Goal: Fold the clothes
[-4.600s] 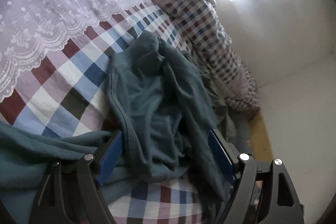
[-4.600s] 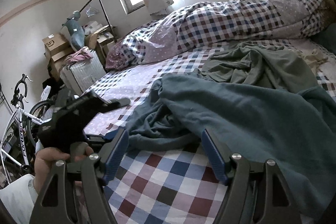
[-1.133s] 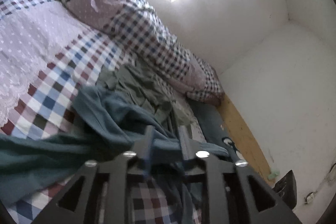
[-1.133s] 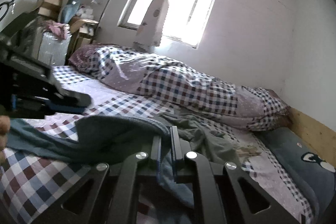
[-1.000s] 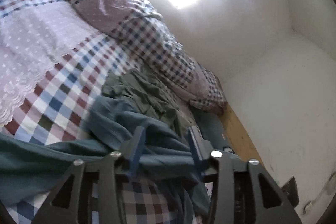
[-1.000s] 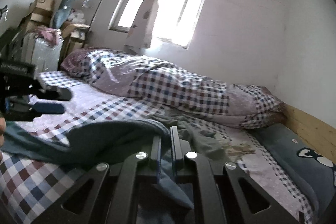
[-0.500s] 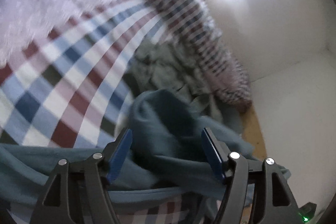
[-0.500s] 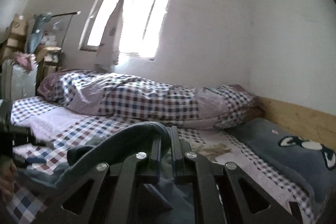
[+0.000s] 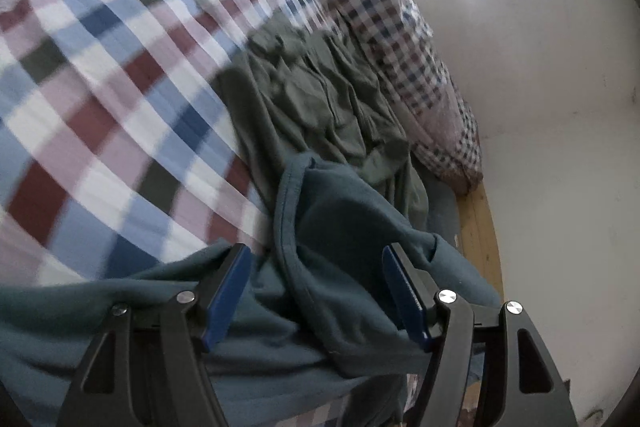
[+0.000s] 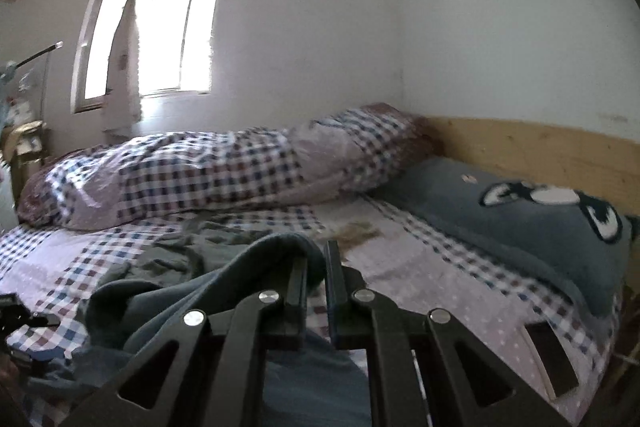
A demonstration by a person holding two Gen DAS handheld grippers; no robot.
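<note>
Two grippers on the teal garment [image 9: 344, 227]: right gripper [image 10: 316, 267] clamped on a raised fold, left gripper [image 9: 316, 291] wide open, ribbed hem running near-to-far between its blue pads, olive garment [image 9: 320, 95] farther

we see a bedroom with plain white walls [image 10: 500, 27] meeting at a corner. a tall window [image 10: 152, 27] in the far wall lets in hard daylight that washes out the panes, and a pale curtain [image 10: 134, 39] hangs bunched down its middle. below it stands a bed whose checked sheet [image 9: 100, 99] in red, blue and white is blurred in the left wrist view. a rolled checked duvet [image 10: 208, 175] lies along the wall side. a light wooden headboard [image 10: 540, 155] runs behind a grey-blue pillow [image 10: 520, 227] with a black-and-white cartoon print. at the far left edge, dim clutter and a thin pole [image 10: 38, 55] show, too small to tell apart.
</note>
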